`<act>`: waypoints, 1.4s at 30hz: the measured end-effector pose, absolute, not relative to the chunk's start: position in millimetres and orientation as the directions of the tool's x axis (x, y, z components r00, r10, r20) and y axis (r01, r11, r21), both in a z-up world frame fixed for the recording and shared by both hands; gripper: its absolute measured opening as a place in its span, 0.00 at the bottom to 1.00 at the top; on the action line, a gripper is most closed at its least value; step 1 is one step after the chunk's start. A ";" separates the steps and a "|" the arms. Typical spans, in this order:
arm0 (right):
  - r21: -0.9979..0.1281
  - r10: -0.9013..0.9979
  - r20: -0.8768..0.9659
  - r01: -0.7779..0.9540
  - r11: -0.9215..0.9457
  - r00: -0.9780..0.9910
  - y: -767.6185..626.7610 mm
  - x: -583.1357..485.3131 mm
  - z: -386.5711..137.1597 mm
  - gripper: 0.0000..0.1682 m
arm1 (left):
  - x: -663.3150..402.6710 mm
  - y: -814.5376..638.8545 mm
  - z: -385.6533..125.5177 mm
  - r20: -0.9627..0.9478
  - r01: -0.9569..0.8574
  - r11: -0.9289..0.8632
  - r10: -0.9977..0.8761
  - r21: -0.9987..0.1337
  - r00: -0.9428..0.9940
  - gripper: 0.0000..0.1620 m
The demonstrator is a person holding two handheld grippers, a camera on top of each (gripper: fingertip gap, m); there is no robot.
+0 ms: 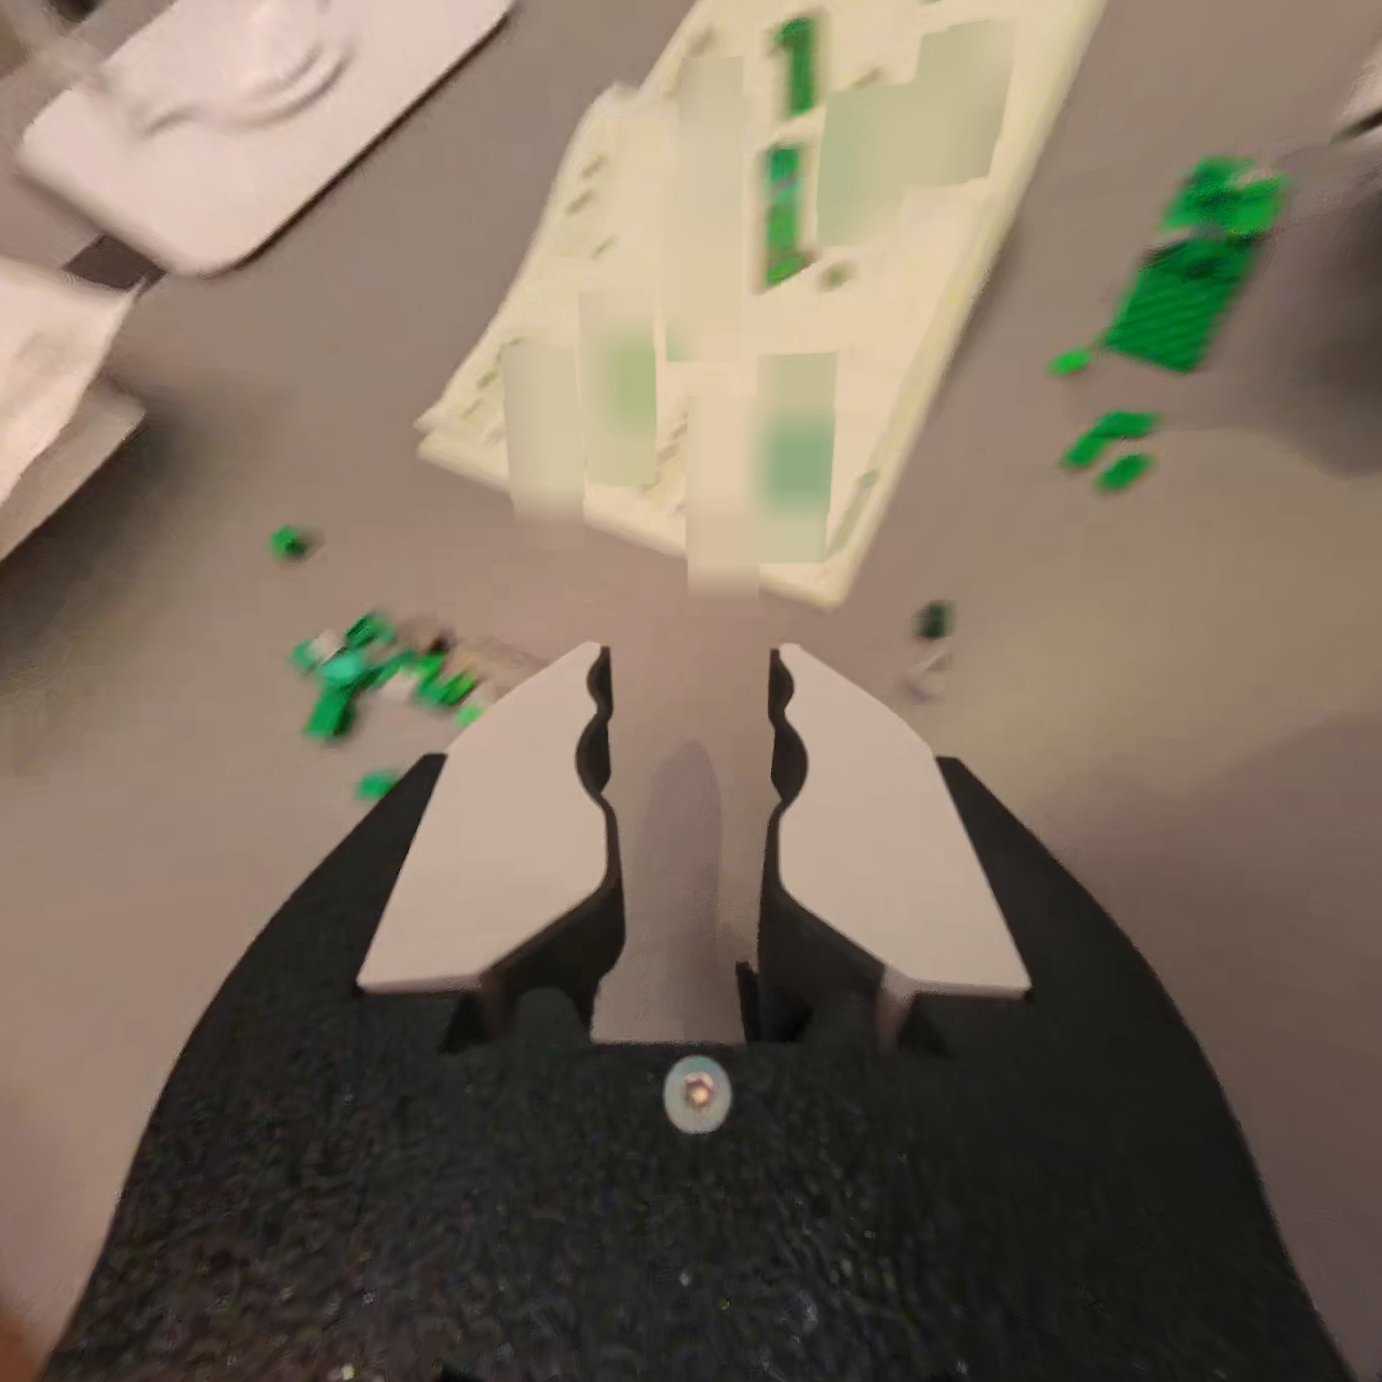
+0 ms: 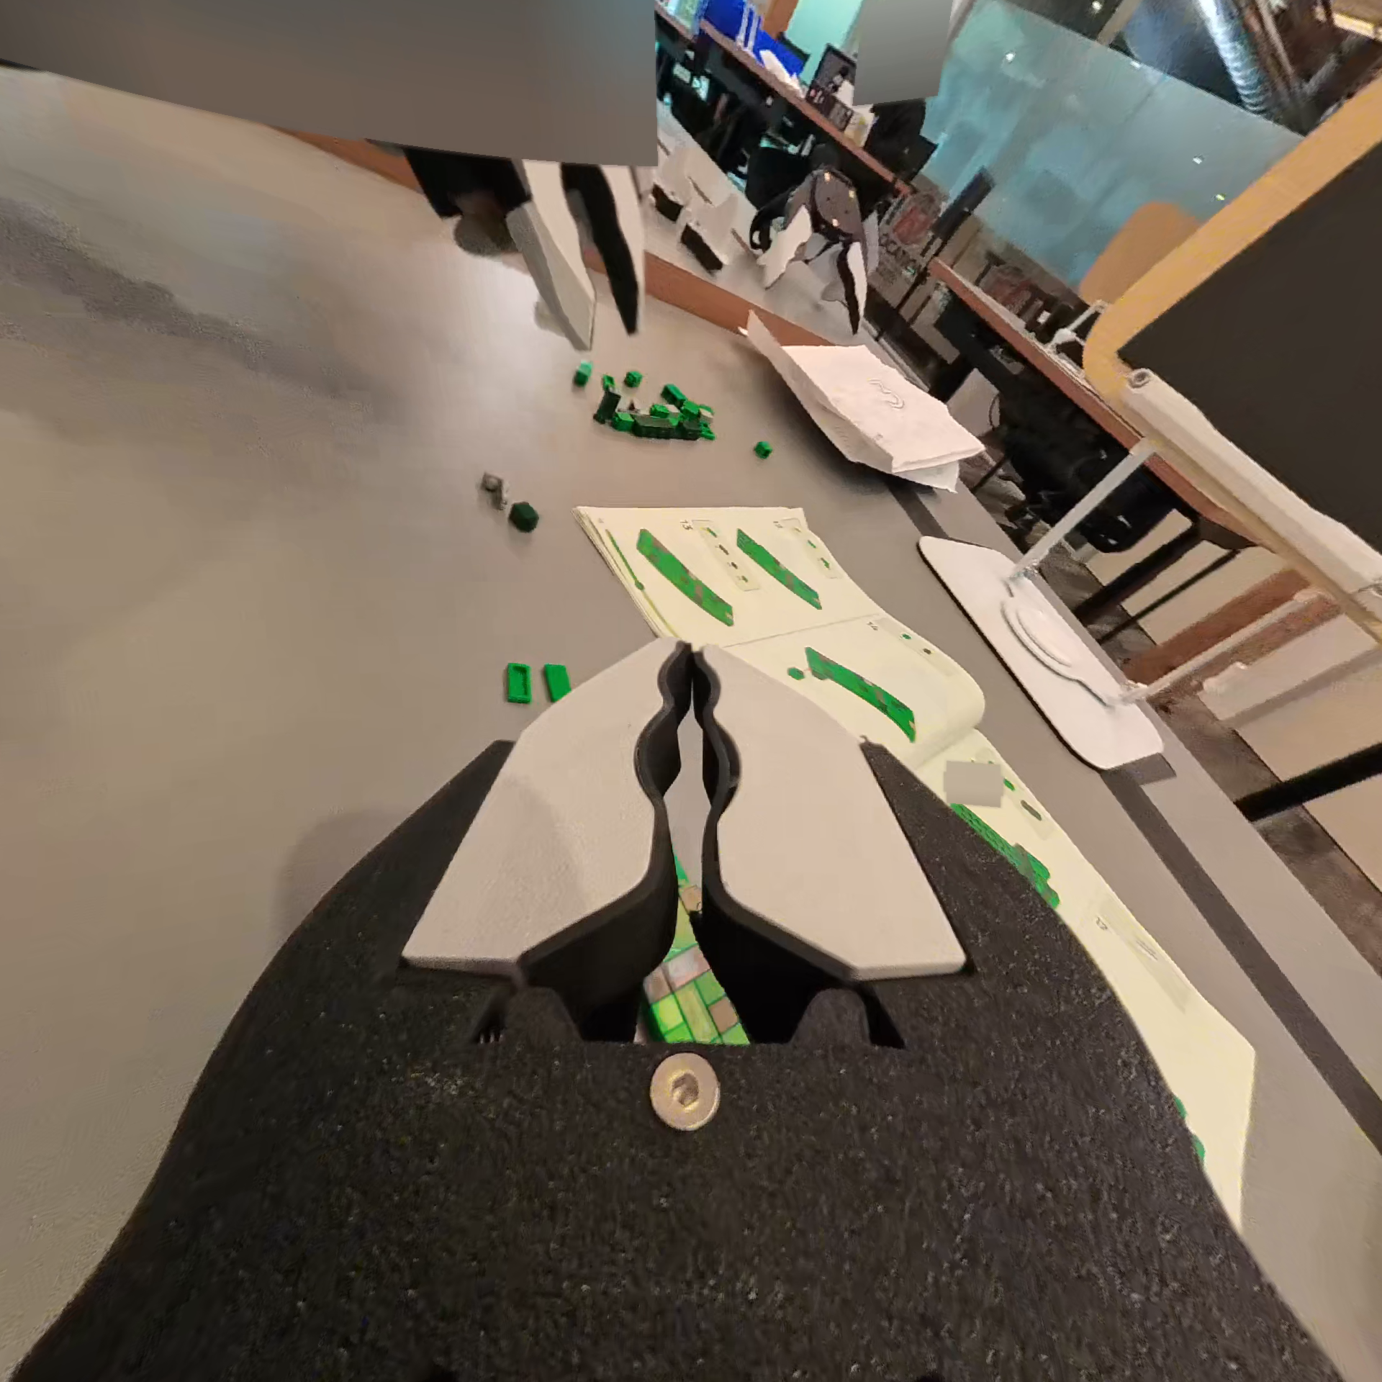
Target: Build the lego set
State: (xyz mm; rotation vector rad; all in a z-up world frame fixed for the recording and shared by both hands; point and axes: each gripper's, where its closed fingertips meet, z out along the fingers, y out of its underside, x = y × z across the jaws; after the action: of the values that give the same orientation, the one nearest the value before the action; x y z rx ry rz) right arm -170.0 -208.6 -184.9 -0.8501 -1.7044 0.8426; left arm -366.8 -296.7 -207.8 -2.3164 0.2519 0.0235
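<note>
Grey table (image 2: pixel 224 523) carries loose green bricks (image 2: pixel 658 415) — left tool (image 1: pixel 689 658) hovers spread, empty; right tool (image 2: pixel 692 654) tilts down, pressed together, over the instruction booklet (image 2: pixel 845 636).

left gripper (image 1: pixel 689 658): jaws apart, empty, above grey table (image 1: pixel 187 822) | booklet (image 1: pixel 718 299): ahead, open | green bricks (image 1: pixel 381 673): near left | green plate (image 1: pixel 1174 292): far right

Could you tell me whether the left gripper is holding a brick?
No, the left gripper is open with only bare grey table between its fingers.
</note>
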 end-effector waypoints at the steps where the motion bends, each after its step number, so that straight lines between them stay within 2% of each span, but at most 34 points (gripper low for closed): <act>1: -0.851 0.853 0.464 0.147 0.504 -0.239 -207.7 -170.6 -185.7 0.00 | -386.7 -302.8 -211.1 -0.131 -0.181 -0.699 -0.125 -0.691 0.983 0.24; 5: -0.838 0.844 0.471 0.168 0.519 -0.257 -210.3 -173.3 -193.8 0.00 | -432.5 -309.0 -224.2 -0.157 -0.137 -0.761 -0.047 -0.635 0.987 0.19; 7: -0.825 0.835 0.484 0.181 0.535 -0.264 -211.2 -174.1 -197.8 0.00 | -439.6 -309.9 -233.1 -0.136 -0.148 -0.785 -0.082 -0.602 0.987 0.17; 10: -0.821 0.834 0.481 0.193 0.537 -0.271 -211.3 -174.5 -201.7 0.00 | -439.8 -311.3 -244.5 -0.152 -0.263 -0.795 -0.215 -0.546 0.965 0.13; 13: -0.829 0.841 0.466 0.195 0.524 -0.275 -210.9 -174.5 -202.6 0.00 | -446.9 -309.6 -251.6 -0.167 -0.294 -0.821 -0.243 -0.490 0.956 0.09; 16: -0.832 0.843 0.462 0.194 0.519 -0.275 -210.6 -174.2 -202.1 0.00 | -448.1 -305.7 -252.9 -0.100 -0.203 -0.855 -0.176 -0.477 0.979 0.08; 22: -0.829 0.840 0.470 0.193 0.525 -0.270 -209.8 -173.4 -200.8 0.00 | -439.1 -302.2 -250.7 0.095 0.087 -0.870 0.046 -0.485 0.994 0.16; 28: -0.817 0.829 0.487 0.193 0.544 -0.277 -211.6 -172.7 -201.2 0.00 | -442.9 -303.2 -261.7 0.050 0.123 -0.897 0.112 -0.424 0.992 0.17; 29: -0.813 0.825 0.492 0.193 0.550 -0.277 -211.8 -172.6 -201.3 0.00 | -443.0 -301.9 -262.2 0.032 0.108 -0.897 0.105 -0.429 0.994 0.14; 31: -0.808 0.821 0.500 0.192 0.557 -0.277 -212.3 -172.4 -201.3 0.00 | -442.2 -299.2 -263.6 -0.020 0.052 -0.898 0.068 -0.437 0.998 0.00; 34: -0.805 0.817 0.513 0.183 0.564 -0.263 -212.1 -172.7 -198.9 0.00 | -442.3 -298.5 -262.2 -0.110 -0.031 -0.893 0.020 -0.448 0.994 0.00; 36: -0.805 0.813 0.530 0.158 0.571 -0.242 -212.4 -172.9 -193.5 0.00 | -438.3 -290.8 -246.9 -0.188 -0.121 -0.833 -0.021 -0.540 0.982 0.00; 39: -0.776 0.776 0.601 0.092 0.624 -0.191 -215.9 -175.3 -178.1 0.00 | -412.1 -275.8 -206.8 -0.294 -0.284 -0.652 -0.097 -0.703 0.951 0.00; 42: -0.756 0.751 0.640 0.043 0.653 -0.160 -224.4 -179.1 -165.5 0.00 | -380.9 -270.4 -178.4 -0.274 -0.322 -0.498 -0.170 -0.805 0.947 0.00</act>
State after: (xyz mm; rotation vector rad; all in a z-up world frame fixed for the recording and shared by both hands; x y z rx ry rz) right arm -179.1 -224.4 -165.5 -0.6635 -1.6308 0.7105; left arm -380.9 -270.4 -178.4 -2.1022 0.3487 0.1930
